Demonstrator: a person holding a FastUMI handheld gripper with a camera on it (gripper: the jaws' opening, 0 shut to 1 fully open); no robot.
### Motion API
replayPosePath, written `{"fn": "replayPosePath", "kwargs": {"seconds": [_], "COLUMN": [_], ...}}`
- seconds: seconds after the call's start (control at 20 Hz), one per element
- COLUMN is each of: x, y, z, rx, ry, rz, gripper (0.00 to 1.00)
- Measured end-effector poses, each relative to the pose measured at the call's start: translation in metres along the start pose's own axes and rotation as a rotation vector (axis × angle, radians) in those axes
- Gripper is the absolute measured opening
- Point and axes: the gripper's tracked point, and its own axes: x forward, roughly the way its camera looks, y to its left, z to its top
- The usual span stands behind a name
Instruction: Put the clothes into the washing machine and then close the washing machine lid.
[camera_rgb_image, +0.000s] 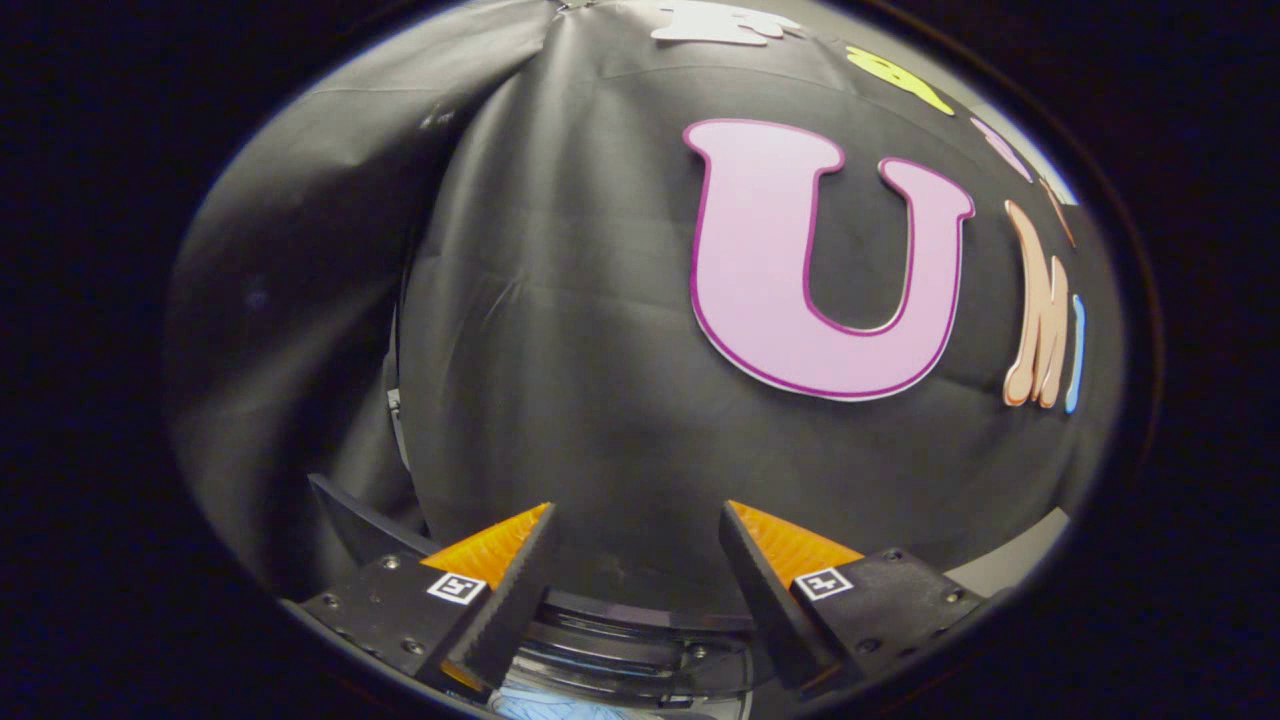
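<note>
My gripper is spread wide with nothing between its fingers, pointed mostly at the booth wall. Just below and between the fingertips I see the rim of the washing machine, its transparent lid seemingly raised, though I can't be sure. A bit of pale blue clothes peeks beneath it, apparently already inside. I judge the lid is next: I'd tilt down first to get it properly in sight, then press it shut gently.
</note>
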Motion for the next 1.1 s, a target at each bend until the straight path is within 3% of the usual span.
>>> {"fn": "replayPosePath", "kwargs": {"seconds": [0.2, 0.35, 0.45, 1.1], "x": [0.007, 0.006, 0.005, 0.004], "y": [0.000, 0.001, 0.000, 0.001], "z": [-0.006, -0.013, -0.017, -0.010], "rx": [0.090, 0.265, 0.219, 0.218], "ry": [0.021, 0.089, 0.080, 0.042], "rz": [0.013, 0.038, 0.053, 0.060], "gripper": [0.95, 0.95, 0.95, 0.96]}}
